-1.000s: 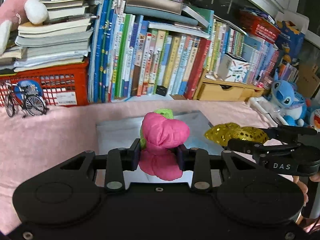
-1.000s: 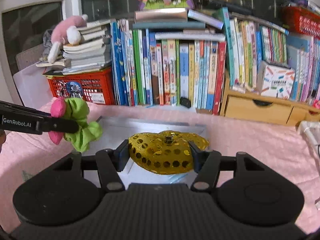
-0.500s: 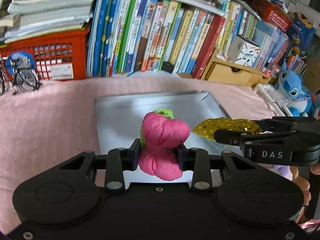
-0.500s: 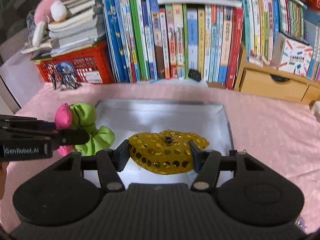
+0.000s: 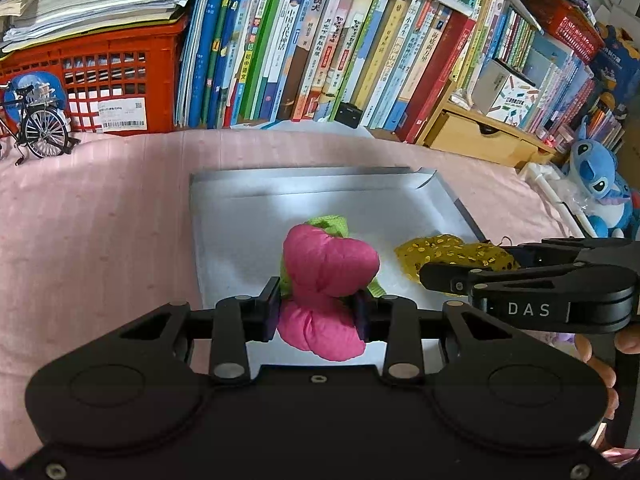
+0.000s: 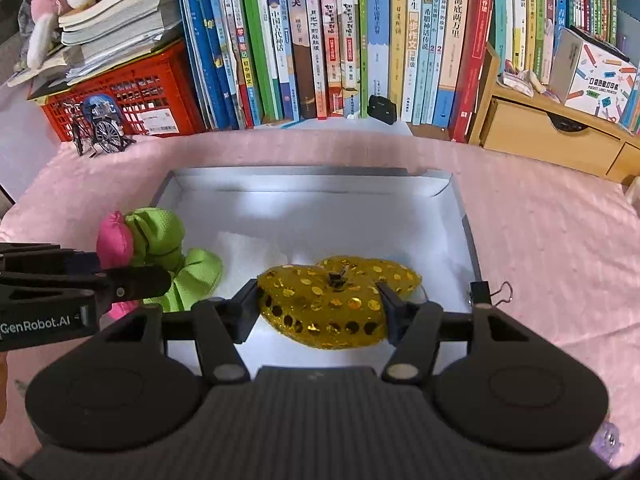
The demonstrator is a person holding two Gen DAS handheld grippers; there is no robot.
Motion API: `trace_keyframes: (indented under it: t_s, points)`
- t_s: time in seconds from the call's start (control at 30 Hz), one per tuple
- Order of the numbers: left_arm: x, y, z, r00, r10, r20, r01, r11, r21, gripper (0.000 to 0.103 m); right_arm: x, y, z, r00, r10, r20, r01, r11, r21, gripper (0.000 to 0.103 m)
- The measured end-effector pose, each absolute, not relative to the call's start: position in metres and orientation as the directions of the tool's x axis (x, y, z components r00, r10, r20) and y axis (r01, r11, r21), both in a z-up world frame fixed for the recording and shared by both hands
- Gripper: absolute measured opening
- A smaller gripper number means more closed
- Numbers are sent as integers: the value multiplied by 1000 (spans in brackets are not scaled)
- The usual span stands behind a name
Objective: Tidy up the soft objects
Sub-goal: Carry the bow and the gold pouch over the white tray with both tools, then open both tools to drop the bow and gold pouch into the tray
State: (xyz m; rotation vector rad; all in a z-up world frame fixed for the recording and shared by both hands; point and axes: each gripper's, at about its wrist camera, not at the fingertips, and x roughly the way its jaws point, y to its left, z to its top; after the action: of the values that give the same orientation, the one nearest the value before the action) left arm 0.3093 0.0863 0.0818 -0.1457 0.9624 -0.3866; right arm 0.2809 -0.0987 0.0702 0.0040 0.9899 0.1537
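Note:
My left gripper [image 5: 316, 314] is shut on a pink and green soft toy [image 5: 330, 260], held low over the near part of a shallow white box [image 5: 320, 196]. My right gripper [image 6: 320, 308] is shut on a gold sequinned heart cushion [image 6: 332, 300], also low over the box [image 6: 320, 208], toward its right half. Each wrist view shows the other gripper from the side: the right gripper [image 5: 460, 268] with the gold heart [image 5: 436, 254], and the left gripper [image 6: 128, 268] with the pink and green toy [image 6: 158, 238] at the box's left edge.
The box lies on a pink cloth [image 5: 100, 220]. Behind it stand a row of books [image 6: 340, 40], a red crate [image 5: 112, 76] under stacked books, a model bicycle [image 5: 40, 128] and a wooden drawer unit [image 6: 552, 136]. A blue plush [image 5: 600, 184] sits right. A binder clip [image 6: 496, 294] clips the box's right wall.
Both grippers have sunk toward the box and tipped further down, so the box now fills more of each view. Each still holds its toy.

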Motion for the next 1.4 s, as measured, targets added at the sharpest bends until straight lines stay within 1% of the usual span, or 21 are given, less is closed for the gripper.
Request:
trace_keyframes:
  t_s: [0.57, 0.77, 0.8, 0.87, 0.9, 0.93, 0.97, 1.07, 1.23, 1.4]
  points:
    - [324, 84, 53, 431, -371, -823, 224, 927, -300, 35, 289, -102, 49, 451, 165, -877, -93, 986, 138, 64]
    - [325, 84, 49, 420, -359, -833, 211, 932, -295, 35, 291, -97, 40, 393, 141, -908, -84, 990, 117, 65]
    - [324, 83, 50, 425, -354, -833, 215, 933, -287, 36, 291, -96, 38, 390, 134, -911, -87, 990, 109, 65]
    - [322, 81, 53, 433, -338, -836, 223, 938, -263, 45, 290, -93, 38, 393, 124, -911, -95, 991, 94, 68]
    - [321, 79, 55, 436, -328, -838, 226, 941, -251, 46, 289, -93, 38, 393, 121, -911, -98, 991, 90, 70]
    - [320, 78, 57, 437, -326, -838, 232, 941, -246, 50, 289, -92, 39, 392, 112, -913, -100, 992, 79, 78]
    - [318, 79, 59, 439, -330, -835, 239, 939, -246, 55, 289, -91, 39, 387, 107, -916, -106, 992, 71, 80]
    - [314, 82, 68, 458, -348, -818, 250, 933, -257, 65, 289, -89, 49, 402, 83, -912, -113, 993, 41, 85]
    - [300, 87, 91, 509, -344, -789, 267, 934, -235, 73, 288, -89, 69, 450, 99, -887, -121, 991, 50, 87]
    - [283, 89, 113, 554, -359, -751, 298, 928, -223, 75, 278, -85, 86, 489, 102, -866, -154, 988, 29, 88]
